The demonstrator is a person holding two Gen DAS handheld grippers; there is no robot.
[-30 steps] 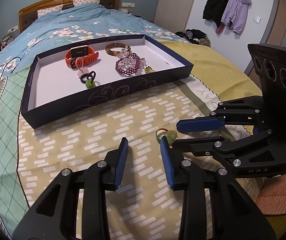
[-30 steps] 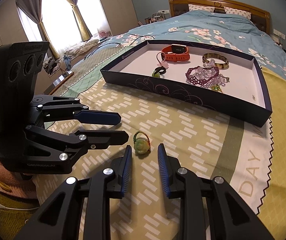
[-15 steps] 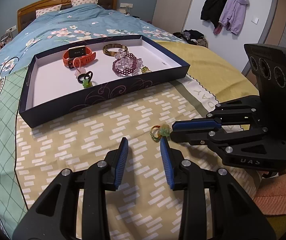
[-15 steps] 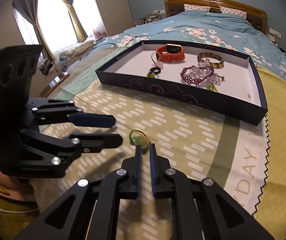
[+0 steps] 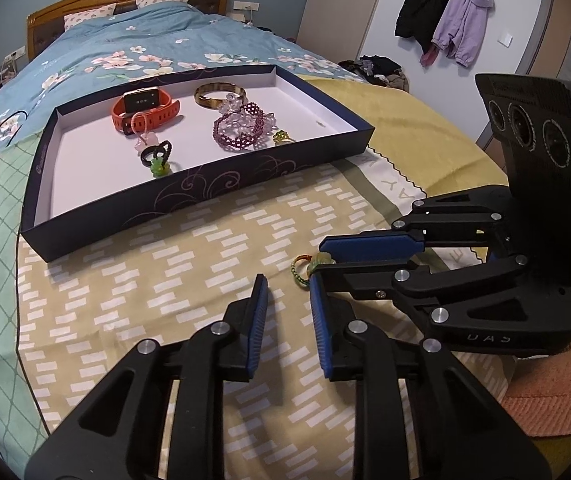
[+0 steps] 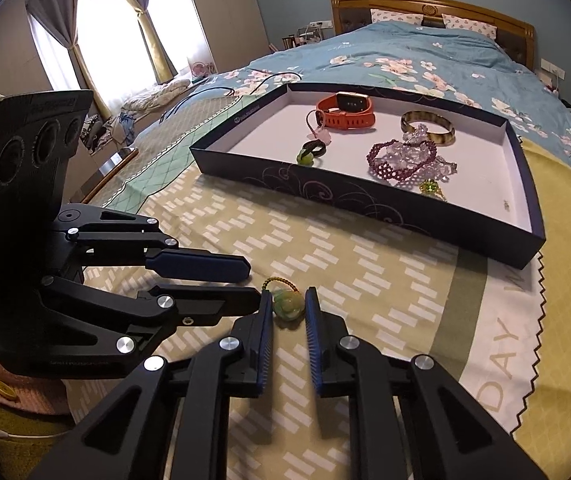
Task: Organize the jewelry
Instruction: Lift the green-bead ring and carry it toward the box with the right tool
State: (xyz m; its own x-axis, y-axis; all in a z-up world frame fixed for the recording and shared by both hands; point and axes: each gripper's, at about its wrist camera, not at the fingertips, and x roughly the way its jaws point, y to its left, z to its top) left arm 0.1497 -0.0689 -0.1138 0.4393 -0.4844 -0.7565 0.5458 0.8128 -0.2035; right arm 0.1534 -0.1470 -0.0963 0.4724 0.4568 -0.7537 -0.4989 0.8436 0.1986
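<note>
A green bead charm on a small beaded loop (image 6: 288,305) lies on the yellow patterned blanket, also seen in the left wrist view (image 5: 312,266). My right gripper (image 6: 288,300) is open, its jaws on either side of the charm. My left gripper (image 5: 287,288) is open and empty just left of the charm. A dark navy tray (image 5: 189,196) farther up the bed holds an orange smartwatch (image 5: 145,110), a brown bangle (image 5: 219,94), a purple beaded bracelet (image 5: 239,130), a black ring with a green charm (image 5: 157,156) and a small green piece (image 5: 281,136).
The tray also shows in the right wrist view (image 6: 365,208). A blue floral duvet (image 5: 145,52) covers the head of the bed. A pink cushion (image 5: 557,396) lies at the right edge. Jackets (image 5: 445,20) hang on the far wall.
My right gripper closed nearly shut behind the charm half a second ago, and now stands open around it. The left gripper has shifted slightly and stays open.
</note>
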